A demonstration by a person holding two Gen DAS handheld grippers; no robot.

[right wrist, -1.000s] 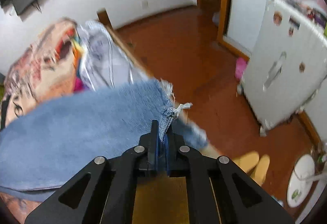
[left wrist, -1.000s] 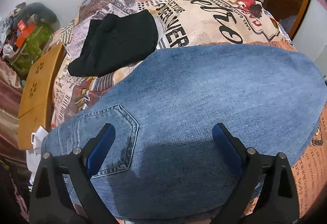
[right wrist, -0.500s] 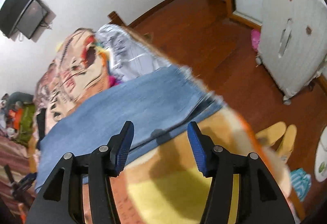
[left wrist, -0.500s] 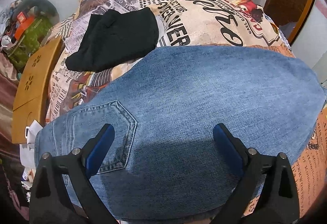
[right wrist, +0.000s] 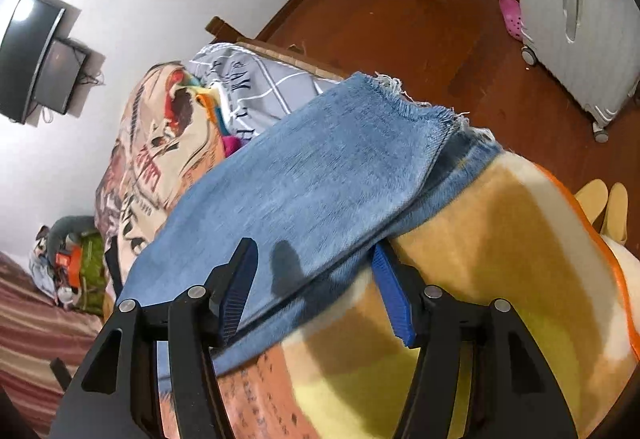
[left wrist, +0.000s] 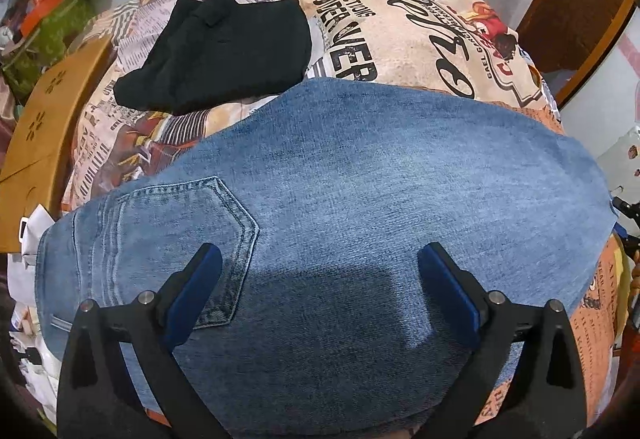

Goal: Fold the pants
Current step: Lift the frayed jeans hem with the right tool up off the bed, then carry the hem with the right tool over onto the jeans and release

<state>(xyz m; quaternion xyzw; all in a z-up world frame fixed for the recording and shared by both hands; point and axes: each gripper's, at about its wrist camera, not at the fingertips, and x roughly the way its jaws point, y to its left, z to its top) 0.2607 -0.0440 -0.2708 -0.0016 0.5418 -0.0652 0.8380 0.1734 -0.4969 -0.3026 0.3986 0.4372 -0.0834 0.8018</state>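
Note:
The blue jeans [left wrist: 340,199] lie flat on the bed, folded lengthwise, back pocket [left wrist: 192,235] at the left. My left gripper [left wrist: 320,279] is open and empty, hovering just above the seat of the jeans. In the right wrist view the jeans [right wrist: 320,175] stretch away, with the frayed leg hems [right wrist: 432,115] stacked near the bed's foot. My right gripper [right wrist: 316,287] is open and empty, its fingers straddling the near edge of the legs.
A folded black garment [left wrist: 216,51] lies on the printed bedspread [left wrist: 400,39] beyond the jeans. A wooden board [left wrist: 44,111] and clutter stand at the left. A white suitcase [right wrist: 576,7] and slippers [right wrist: 604,203] are on the wooden floor.
My right gripper let go of the frayed hem, opened and swung back along the legs. The hems now lie on the bed. The left gripper drifted slightly.

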